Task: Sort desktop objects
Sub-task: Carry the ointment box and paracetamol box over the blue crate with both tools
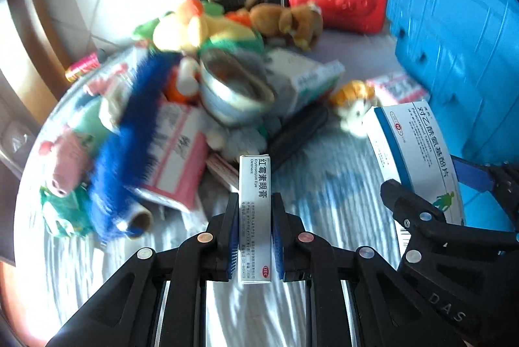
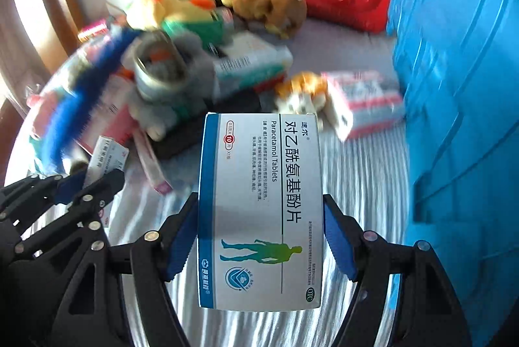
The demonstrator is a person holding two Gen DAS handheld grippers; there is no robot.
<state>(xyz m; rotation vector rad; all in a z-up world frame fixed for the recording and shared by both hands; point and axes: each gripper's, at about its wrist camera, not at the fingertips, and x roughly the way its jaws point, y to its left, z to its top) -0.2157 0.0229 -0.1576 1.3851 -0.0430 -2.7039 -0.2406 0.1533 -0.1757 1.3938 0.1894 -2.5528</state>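
The left gripper [image 1: 255, 217] is clamped on a narrow white eye-ointment box [image 1: 255, 210], upright between its pads. The right gripper [image 2: 259, 236] grips a wide blue-and-white paracetamol box [image 2: 259, 210] by its long sides (green figure printed on it). That makes two boxes lifted over the striped cloth [image 2: 363, 171]. The toy pile [image 1: 207, 61] lies beyond; a blue crate [image 2: 460, 93] walls the right edge.
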